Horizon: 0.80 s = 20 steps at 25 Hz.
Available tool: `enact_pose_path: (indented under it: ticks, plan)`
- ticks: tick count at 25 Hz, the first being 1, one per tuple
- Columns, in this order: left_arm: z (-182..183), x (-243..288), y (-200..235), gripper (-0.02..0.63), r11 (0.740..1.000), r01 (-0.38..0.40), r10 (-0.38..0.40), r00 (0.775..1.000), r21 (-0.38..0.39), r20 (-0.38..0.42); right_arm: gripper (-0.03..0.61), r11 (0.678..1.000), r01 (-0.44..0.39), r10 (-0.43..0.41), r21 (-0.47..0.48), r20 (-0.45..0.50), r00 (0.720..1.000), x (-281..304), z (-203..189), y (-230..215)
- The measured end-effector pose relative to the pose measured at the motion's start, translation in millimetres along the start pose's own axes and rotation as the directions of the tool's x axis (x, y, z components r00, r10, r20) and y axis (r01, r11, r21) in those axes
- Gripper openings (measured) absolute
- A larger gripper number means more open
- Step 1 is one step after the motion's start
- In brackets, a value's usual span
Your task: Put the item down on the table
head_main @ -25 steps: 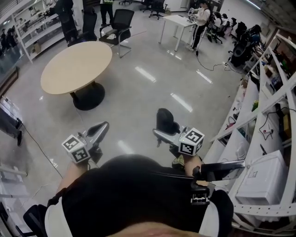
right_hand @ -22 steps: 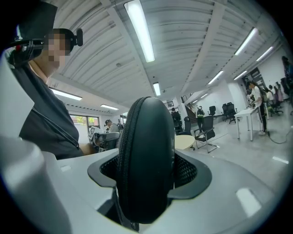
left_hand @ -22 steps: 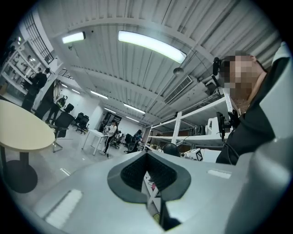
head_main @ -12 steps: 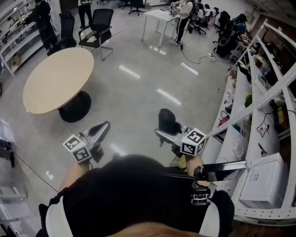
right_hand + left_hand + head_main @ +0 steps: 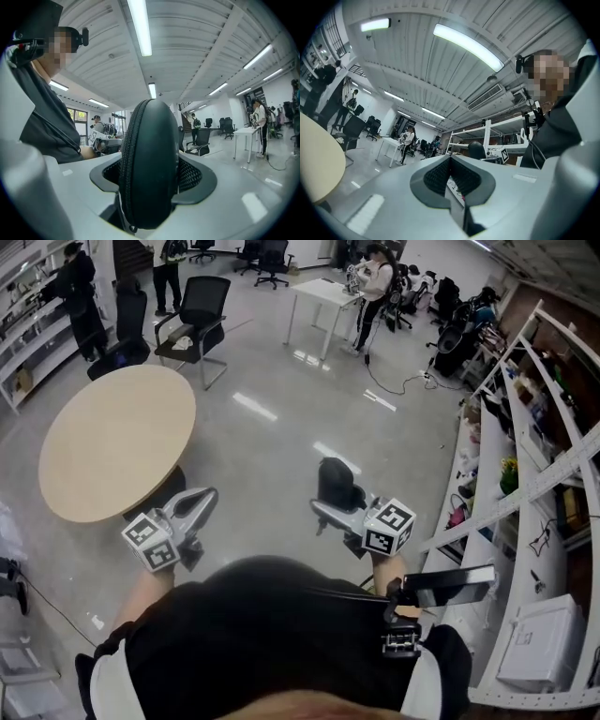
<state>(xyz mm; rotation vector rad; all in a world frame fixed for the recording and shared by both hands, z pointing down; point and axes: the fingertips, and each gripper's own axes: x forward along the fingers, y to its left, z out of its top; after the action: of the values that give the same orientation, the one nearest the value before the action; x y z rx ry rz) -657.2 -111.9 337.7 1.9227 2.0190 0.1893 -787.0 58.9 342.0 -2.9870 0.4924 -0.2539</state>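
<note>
A black oval zippered case [image 5: 337,486] stands upright between the jaws of my right gripper [image 5: 330,504], which is shut on it. In the right gripper view the case [image 5: 150,164] fills the gap between the mesh pads. My left gripper [image 5: 201,502] is held level beside it with its jaws together and nothing in them; in the left gripper view the left gripper [image 5: 450,174] shows its pads meeting. Both grippers hover over the floor in front of the person's body. The round beige table [image 5: 112,442] stands ahead to the left, apart from both grippers.
Black office chairs [image 5: 202,310] stand beyond the round table. A white desk [image 5: 323,294] and people [image 5: 375,277] are at the far back. White shelving [image 5: 525,484] with assorted items runs along the right side. Glossy grey floor lies between me and the table.
The round table has shifted nearer and further right in the head view as the person moves. Both grippers hold the same pose, and the case stays in the right one.
</note>
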Motion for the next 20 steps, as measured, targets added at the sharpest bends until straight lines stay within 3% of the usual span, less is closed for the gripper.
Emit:
enact_pose_path:
  ticks: [9,15,20]
  plan:
    - [0.3,53.9,94.9,-0.006,0.995,-0.089,0.088,0.996,-0.036,-0.028,0.321,0.998,-0.04,0.042,0.05,-0.026,0.999,66.9,-4.7,-103.8]
    - [14.6,149.9,140.2,-0.006,0.985,-0.17,0.17,0.985,-0.019,0.019,0.321,0.991,-0.128,0.129,0.023,-0.027,0.991,89.0,16.9,-218.8]
    - [23.3,239.7,162.8,-0.006,0.981,-0.195,0.194,0.981,0.019,0.022,0.321,0.981,-0.192,0.191,-0.009,-0.029,0.981,95.7,42.8,-312.0]
